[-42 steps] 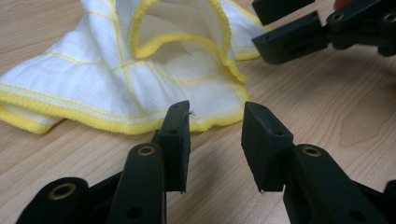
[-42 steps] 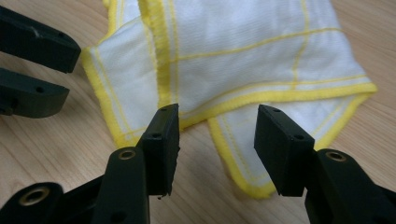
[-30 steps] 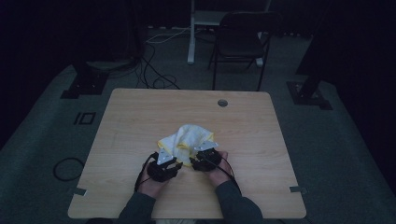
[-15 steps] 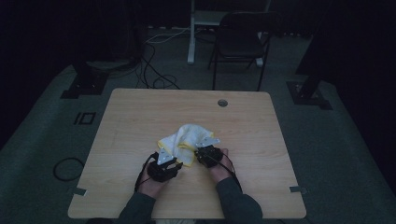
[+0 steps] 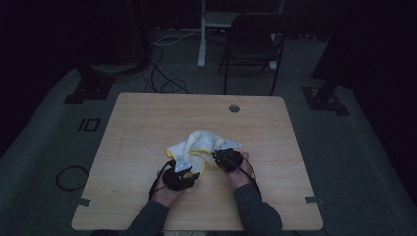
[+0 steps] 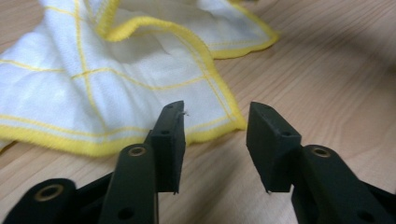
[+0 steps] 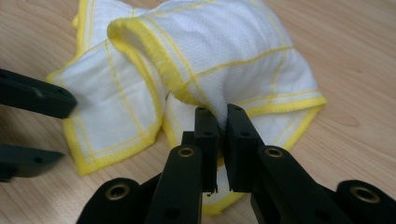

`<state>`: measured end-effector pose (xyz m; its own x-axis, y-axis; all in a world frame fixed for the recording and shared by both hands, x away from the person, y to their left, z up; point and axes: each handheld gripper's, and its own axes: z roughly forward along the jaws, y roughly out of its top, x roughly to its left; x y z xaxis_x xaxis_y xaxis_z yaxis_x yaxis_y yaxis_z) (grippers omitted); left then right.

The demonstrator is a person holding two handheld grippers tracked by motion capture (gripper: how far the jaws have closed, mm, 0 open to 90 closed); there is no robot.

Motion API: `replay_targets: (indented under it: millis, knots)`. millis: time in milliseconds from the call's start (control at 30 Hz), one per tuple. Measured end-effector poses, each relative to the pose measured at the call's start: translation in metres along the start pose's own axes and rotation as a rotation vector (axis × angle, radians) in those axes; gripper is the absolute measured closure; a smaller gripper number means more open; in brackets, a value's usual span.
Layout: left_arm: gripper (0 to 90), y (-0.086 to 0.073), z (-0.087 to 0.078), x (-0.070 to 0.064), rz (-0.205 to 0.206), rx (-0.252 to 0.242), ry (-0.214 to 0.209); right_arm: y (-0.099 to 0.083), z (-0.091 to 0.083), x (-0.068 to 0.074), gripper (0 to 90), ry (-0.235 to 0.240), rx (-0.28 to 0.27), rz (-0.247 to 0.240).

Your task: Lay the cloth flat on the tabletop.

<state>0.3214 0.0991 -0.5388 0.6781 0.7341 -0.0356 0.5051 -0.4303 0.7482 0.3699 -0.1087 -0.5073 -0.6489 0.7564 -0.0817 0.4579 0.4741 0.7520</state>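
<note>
A crumpled white cloth [image 5: 199, 143] with yellow hems and yellow grid lines lies near the middle of the wooden table [image 5: 137, 128]. My right gripper [image 7: 222, 122] is shut on a raised fold of the cloth [image 7: 224, 56], pinching it between both jaws. My left gripper [image 6: 215, 126] stands open just short of the cloth's [image 6: 93, 88] yellow-hemmed corner, low over the tabletop, with nothing between its jaws. From above, the left gripper [image 5: 189, 173] sits at the cloth's near left edge and the right gripper [image 5: 220, 158] at its near right edge.
A round cable hole [image 5: 234, 108] sits near the table's far edge. Beyond the table stand a dark chair [image 5: 253, 46] and a white post [image 5: 201, 34]. Cables [image 5: 164, 73] trail over the floor at the left.
The right gripper has drawn its part of the cloth inward, so the cloth looks more bunched. The left gripper stays at the near left edge.
</note>
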Motion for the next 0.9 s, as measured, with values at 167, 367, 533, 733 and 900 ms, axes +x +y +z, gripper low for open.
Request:
replay_targets:
  millis: [167,367,533,733,900]
  knots:
    - [55.9,0.003,0.008,-0.002,0.023,0.015,0.006,-0.001,-0.003,-0.004,84.8,-0.002,0.004,0.004]
    - [56.5,0.006,0.013,-0.002,0.04,0.023,0.015,-0.002,-0.005,-0.009,84.9,-0.009,0.001,0.004]
    - [62.0,0.007,0.013,-0.003,0.05,0.028,0.042,-0.002,-0.009,-0.015,84.9,-0.018,-0.004,0.015]
    - [84.7,0.008,0.007,0.009,0.024,0.056,0.085,-0.002,-0.016,-0.027,85.0,-0.039,-0.01,0.023]
    - [86.8,0.01,-0.005,0.023,-0.005,0.025,0.115,-0.003,-0.022,-0.035,85.0,-0.052,-0.015,0.038]
